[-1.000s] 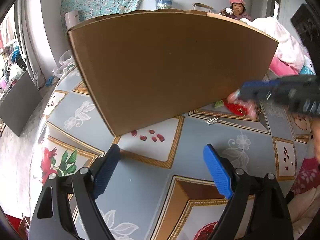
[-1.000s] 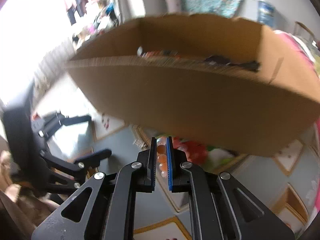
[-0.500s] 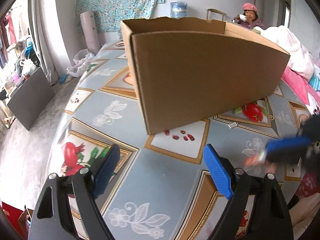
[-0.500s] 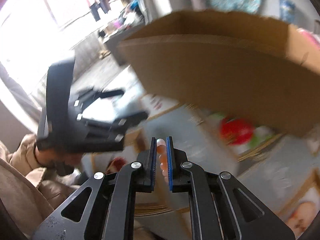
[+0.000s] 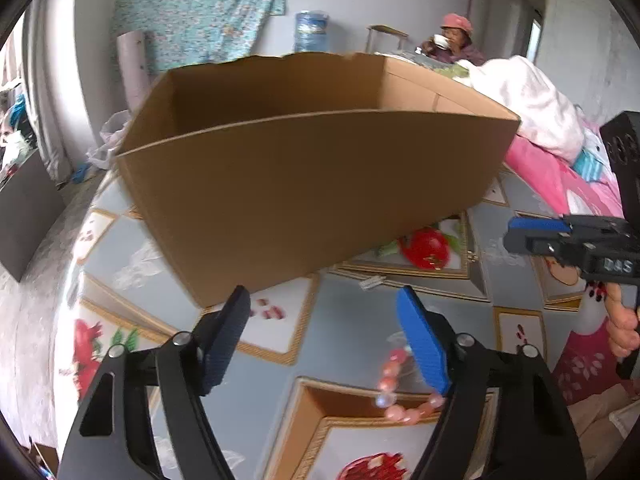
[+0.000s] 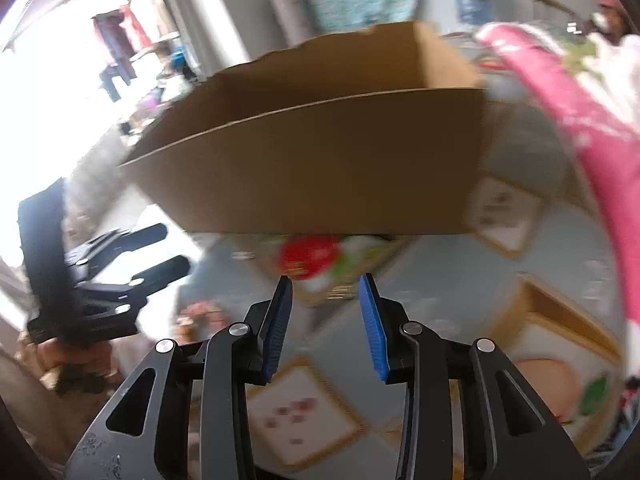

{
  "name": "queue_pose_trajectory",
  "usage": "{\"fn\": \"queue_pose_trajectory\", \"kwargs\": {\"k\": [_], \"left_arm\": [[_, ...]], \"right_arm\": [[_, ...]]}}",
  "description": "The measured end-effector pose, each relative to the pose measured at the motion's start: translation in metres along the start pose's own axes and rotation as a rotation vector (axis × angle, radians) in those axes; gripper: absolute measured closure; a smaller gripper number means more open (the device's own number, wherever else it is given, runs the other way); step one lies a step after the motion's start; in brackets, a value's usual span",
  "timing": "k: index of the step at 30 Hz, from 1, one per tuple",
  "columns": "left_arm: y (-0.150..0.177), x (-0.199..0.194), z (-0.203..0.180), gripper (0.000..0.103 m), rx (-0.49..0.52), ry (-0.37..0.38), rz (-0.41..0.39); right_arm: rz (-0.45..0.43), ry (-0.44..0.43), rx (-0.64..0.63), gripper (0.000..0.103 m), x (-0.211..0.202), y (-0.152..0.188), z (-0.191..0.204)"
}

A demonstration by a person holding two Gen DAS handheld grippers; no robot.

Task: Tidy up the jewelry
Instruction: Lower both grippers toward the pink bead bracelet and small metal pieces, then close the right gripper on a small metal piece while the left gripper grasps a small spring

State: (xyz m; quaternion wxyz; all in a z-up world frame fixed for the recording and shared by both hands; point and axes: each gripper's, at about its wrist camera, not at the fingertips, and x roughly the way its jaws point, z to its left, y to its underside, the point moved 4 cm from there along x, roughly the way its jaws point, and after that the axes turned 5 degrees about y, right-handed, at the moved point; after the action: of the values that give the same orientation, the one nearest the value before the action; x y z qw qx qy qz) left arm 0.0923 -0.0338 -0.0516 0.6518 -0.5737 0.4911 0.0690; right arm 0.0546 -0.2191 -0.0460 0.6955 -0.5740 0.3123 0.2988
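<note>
The bracelet [image 5: 394,384] of pink beads lies on the bench [image 5: 352,332], touching the inner face of the left tool's [image 5: 326,340] right finger; its jaws, just closing a little, remain wide. The right tool [image 6: 326,328] has just opened, empty, before the box [image 6: 320,160].

What we count on the patterned table

We see one open cardboard box [image 5: 304,184], one pink bead bracelet [image 5: 394,390], one small metal clip [image 5: 372,281], two grippers — the left gripper [image 5: 324,344] and the right gripper [image 6: 326,320] — and one seated person [image 5: 454,42] at the far end.
</note>
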Motion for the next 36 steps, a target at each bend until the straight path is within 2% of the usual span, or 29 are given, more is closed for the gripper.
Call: {"fn": "queue_pose_trajectory", "kwargs": {"k": [4,8,16,18,19,27,32,36], "left_arm": [[-0.002,0.006,-0.009,0.037,0.026,0.005,0.013],[-0.007,0.012,-0.011,0.040,0.023,0.004,0.024],[-0.008,0.019,-0.010,0.044,0.035,-0.001,0.044],[-0.008,0.020,-0.011,0.044,0.040,0.000,0.046],[-0.009,0.021,-0.011,0.044,0.042,0.002,0.047],[-0.009,0.023,-0.012,0.044,0.045,0.002,0.051],[-0.010,0.023,-0.013,0.044,0.047,0.008,0.049],[-0.012,0.026,-0.017,0.045,0.058,0.023,0.048]], "right_arm": [[0.001,0.040,-0.050,0.069,0.014,0.002,0.006],[0.003,0.050,-0.124,0.071,0.031,0.003,0.023],[0.027,0.073,-0.262,0.077,0.046,0.004,0.029],[0.031,0.071,-0.285,0.087,0.046,0.004,0.030],[0.040,0.055,-0.280,0.100,0.045,0.005,0.031],[0.042,-0.021,-0.137,0.102,0.039,0.004,0.014],[0.020,-0.101,-0.020,0.102,0.028,0.001,-0.002],[0.013,-0.122,0.018,0.102,0.029,-0.004,-0.015]]}}
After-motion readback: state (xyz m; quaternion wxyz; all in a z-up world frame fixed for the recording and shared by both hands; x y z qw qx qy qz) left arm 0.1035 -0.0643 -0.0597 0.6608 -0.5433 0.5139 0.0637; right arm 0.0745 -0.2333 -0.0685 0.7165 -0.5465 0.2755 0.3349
